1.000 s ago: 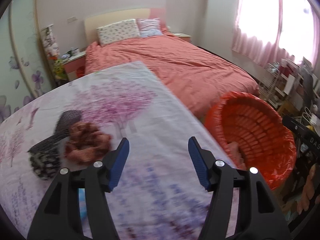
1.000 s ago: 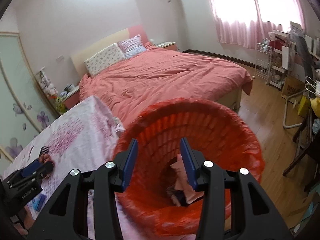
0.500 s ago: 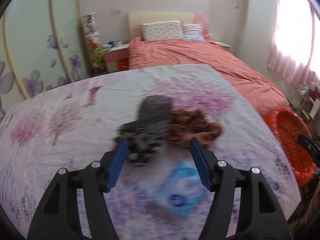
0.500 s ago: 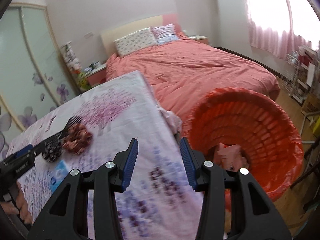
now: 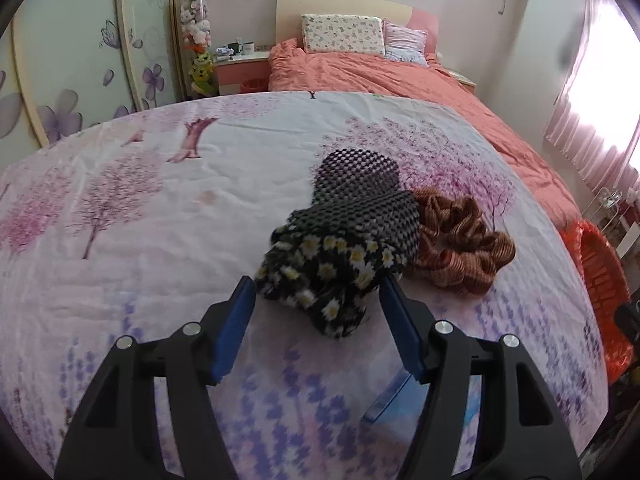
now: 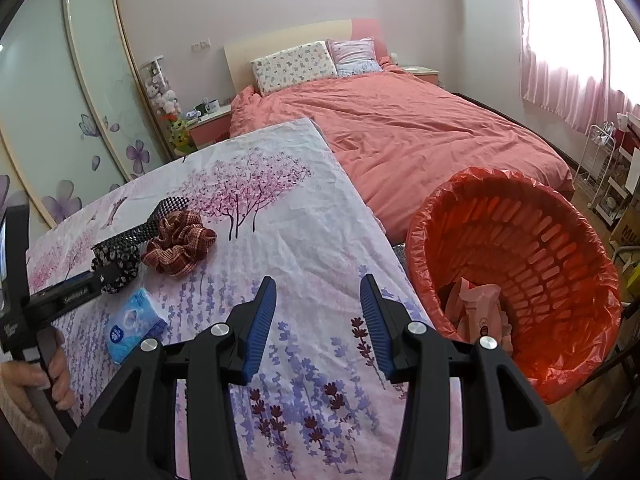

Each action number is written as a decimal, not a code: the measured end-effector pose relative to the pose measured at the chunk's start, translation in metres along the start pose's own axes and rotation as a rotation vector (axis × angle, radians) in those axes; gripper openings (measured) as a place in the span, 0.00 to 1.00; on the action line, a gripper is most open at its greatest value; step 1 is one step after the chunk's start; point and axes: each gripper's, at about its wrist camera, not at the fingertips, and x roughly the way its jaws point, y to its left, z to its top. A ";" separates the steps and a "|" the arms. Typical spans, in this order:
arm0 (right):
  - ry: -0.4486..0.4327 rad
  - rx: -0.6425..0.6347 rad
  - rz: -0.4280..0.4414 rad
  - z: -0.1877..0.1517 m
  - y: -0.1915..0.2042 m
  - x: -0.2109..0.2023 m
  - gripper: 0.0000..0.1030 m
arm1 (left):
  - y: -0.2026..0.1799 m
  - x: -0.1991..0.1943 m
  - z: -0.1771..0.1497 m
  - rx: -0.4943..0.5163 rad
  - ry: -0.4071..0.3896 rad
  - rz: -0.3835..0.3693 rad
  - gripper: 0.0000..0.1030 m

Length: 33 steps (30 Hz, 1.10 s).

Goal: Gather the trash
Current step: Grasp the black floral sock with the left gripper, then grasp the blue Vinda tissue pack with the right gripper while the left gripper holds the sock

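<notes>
Trash items are seen from the left wrist view on a floral sheet: a black daisy-print scrunchie, a black mesh strip lying over it, and a brown plaid scrunchie touching both. The left gripper is held wide open, nothing grasped, its blue pads flanking the near end of the daisy scrunchie. From the right wrist view, the right gripper is seen open and empty above the sheet, beside an orange-lined laundry basket holding a pink wrapper. A blue tissue pack is seen near the scrunchies.
</notes>
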 end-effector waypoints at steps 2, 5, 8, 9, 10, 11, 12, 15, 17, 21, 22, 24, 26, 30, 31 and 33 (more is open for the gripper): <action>0.004 0.002 -0.003 -0.001 -0.002 0.001 0.43 | -0.001 0.007 0.004 0.000 -0.002 0.006 0.62; 0.012 0.009 -0.003 -0.002 -0.005 0.002 0.43 | -0.005 0.016 0.009 0.001 -0.003 0.010 0.55; 0.019 0.010 -0.002 -0.003 -0.005 0.004 0.43 | -0.005 0.025 0.012 0.006 0.004 0.009 0.28; 0.022 0.008 -0.002 -0.003 -0.003 0.004 0.43 | -0.003 0.027 0.014 0.002 0.006 0.007 0.23; 0.024 0.007 -0.002 -0.003 -0.003 0.004 0.43 | -0.001 0.026 0.014 -0.001 0.006 0.004 0.20; 0.026 0.005 0.000 -0.004 -0.003 0.005 0.43 | 0.002 0.025 0.014 -0.003 0.005 -0.002 0.19; 0.028 0.001 0.002 -0.004 -0.001 0.005 0.43 | 0.006 0.022 0.013 0.001 0.004 -0.004 0.17; 0.031 -0.010 0.018 -0.004 0.006 0.006 0.43 | 0.019 0.012 0.008 0.039 -0.001 0.036 0.17; 0.033 -0.020 0.034 -0.005 0.013 0.006 0.43 | 0.034 0.004 0.001 0.067 -0.003 0.088 0.17; 0.053 -0.048 0.081 -0.010 0.037 0.010 0.43 | 0.066 -0.006 -0.010 0.067 0.008 0.165 0.18; 0.062 -0.058 0.096 -0.012 0.045 0.012 0.43 | 0.072 -0.008 -0.012 0.060 0.009 0.178 0.18; 0.081 -0.085 0.125 -0.018 0.066 0.015 0.43 | 0.089 -0.011 -0.017 0.029 0.012 0.195 0.19; 0.097 -0.110 0.153 -0.023 0.085 0.017 0.43 | 0.099 -0.013 -0.019 0.003 0.011 0.205 0.22; 0.122 -0.155 0.195 -0.033 0.118 0.017 0.43 | 0.101 -0.013 -0.024 -0.015 0.005 0.205 0.26; 0.127 -0.168 0.204 -0.037 0.129 0.017 0.43 | 0.102 -0.013 -0.024 -0.019 0.006 0.203 0.27; 0.134 -0.177 0.210 -0.039 0.139 0.017 0.43 | 0.106 -0.012 -0.024 -0.033 0.010 0.189 0.27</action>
